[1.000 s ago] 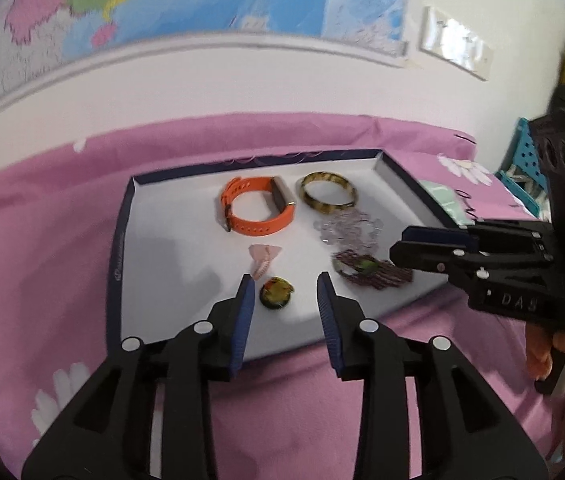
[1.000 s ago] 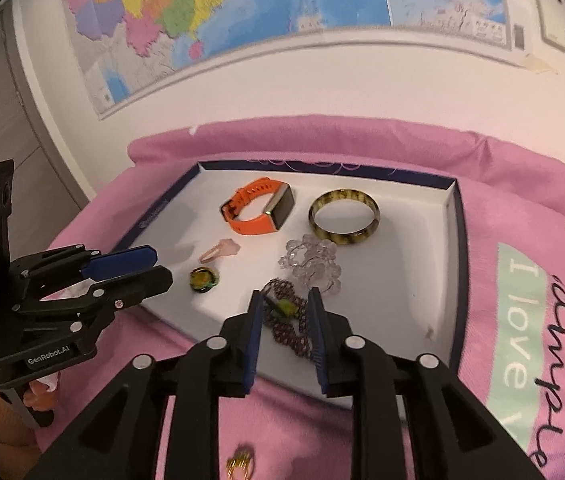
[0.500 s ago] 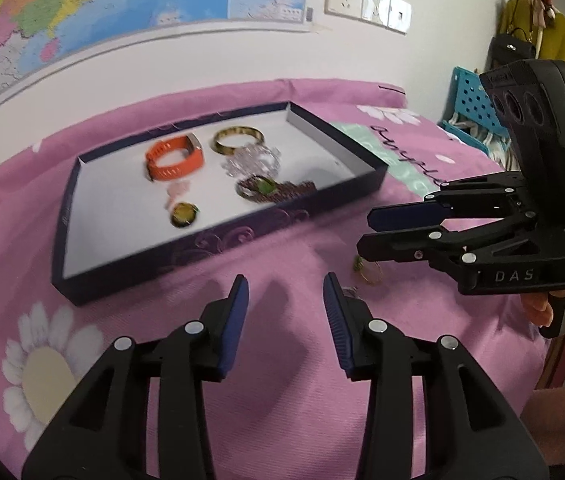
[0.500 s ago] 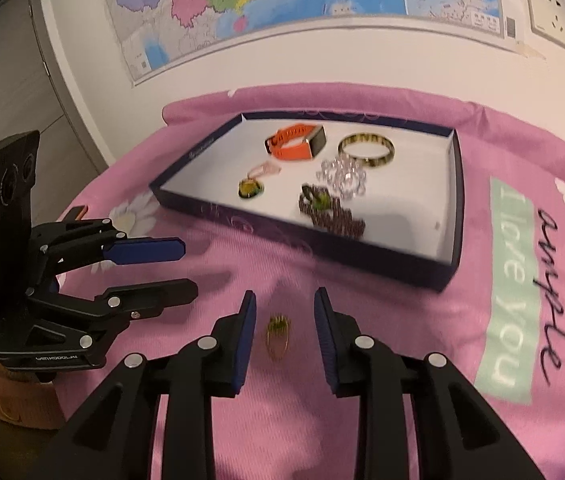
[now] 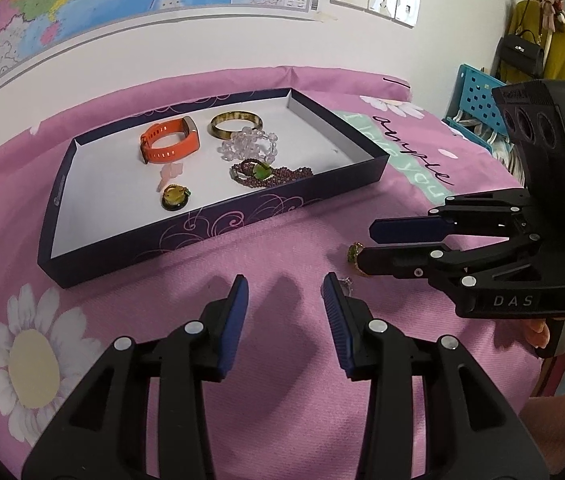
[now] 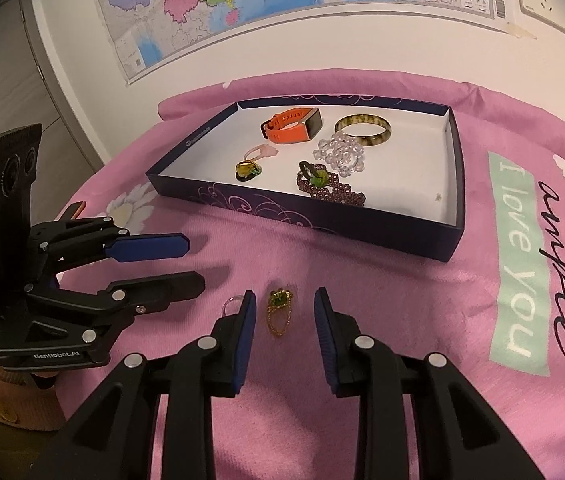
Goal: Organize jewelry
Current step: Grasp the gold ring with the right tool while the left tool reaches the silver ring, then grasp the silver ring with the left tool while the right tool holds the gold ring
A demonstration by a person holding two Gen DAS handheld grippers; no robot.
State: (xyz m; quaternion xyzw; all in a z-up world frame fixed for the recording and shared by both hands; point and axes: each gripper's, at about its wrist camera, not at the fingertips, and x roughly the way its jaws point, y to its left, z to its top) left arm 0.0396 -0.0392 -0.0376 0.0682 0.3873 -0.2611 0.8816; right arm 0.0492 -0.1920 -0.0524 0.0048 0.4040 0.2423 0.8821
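Observation:
A gold ring with a green stone (image 6: 280, 312) lies on the pink cloth between the fingers of my right gripper (image 6: 284, 296), which is open and not touching it. The same gold ring (image 5: 353, 255) shows beside the right gripper (image 5: 364, 245) in the left wrist view. A small clear ring (image 6: 231, 304) lies just left of the right gripper's left finger. My left gripper (image 5: 284, 284) is open over bare cloth, with the small ring (image 5: 344, 282) at its right fingertip. The left gripper (image 6: 194, 264) hangs at the left in the right wrist view.
A dark blue tray (image 5: 210, 236) with a white floor stands beyond both grippers. It holds an orange watch band (image 5: 168, 144), a mottled bangle (image 5: 235, 125), a clear bead bracelet (image 5: 248, 145), a purple bead bracelet (image 5: 270, 172), a pink piece and a yellow-green ring (image 5: 174, 197). A wall map hangs behind.
Both grippers have drawn back from over the tray to the pink cloth in front of it, and the two rings have come into view. Both pairs of jaws stand slightly wider.

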